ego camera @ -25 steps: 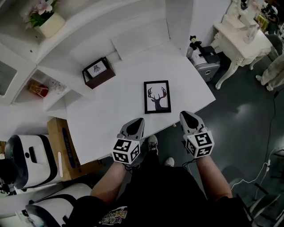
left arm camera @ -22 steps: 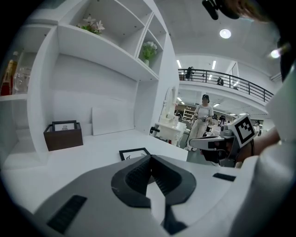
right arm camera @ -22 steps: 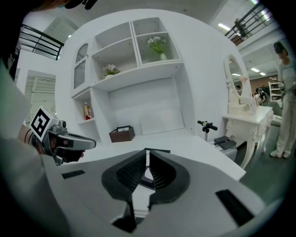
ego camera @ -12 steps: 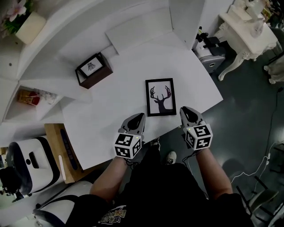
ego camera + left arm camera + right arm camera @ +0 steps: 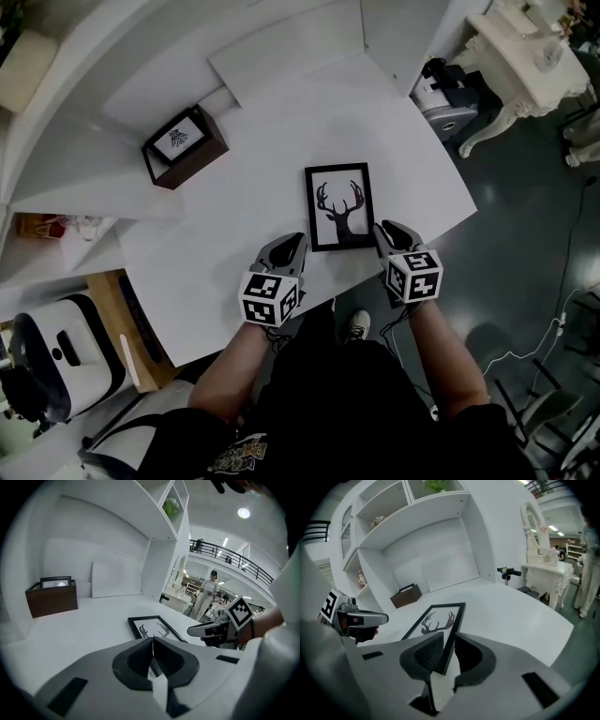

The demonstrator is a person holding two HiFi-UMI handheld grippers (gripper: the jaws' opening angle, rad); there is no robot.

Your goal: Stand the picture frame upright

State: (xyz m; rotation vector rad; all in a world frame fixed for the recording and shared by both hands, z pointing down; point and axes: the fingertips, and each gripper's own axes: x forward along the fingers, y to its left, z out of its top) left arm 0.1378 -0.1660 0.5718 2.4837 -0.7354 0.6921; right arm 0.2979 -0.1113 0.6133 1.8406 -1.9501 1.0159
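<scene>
- Black rectangular picture frame [image 5: 339,206] with deer silhouette lies flat on white table [image 5: 234,216].
- Right gripper [image 5: 384,232]: jaws, just opening, straddle the frame's near corner.
- Left gripper [image 5: 293,244]: closed tight, empty.

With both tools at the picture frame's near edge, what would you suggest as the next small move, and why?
Probably close the right tool on the near right corner of the picture frame: its jaws have just been opening and straddle that corner without pressing, while it lies flat on the table.
</scene>
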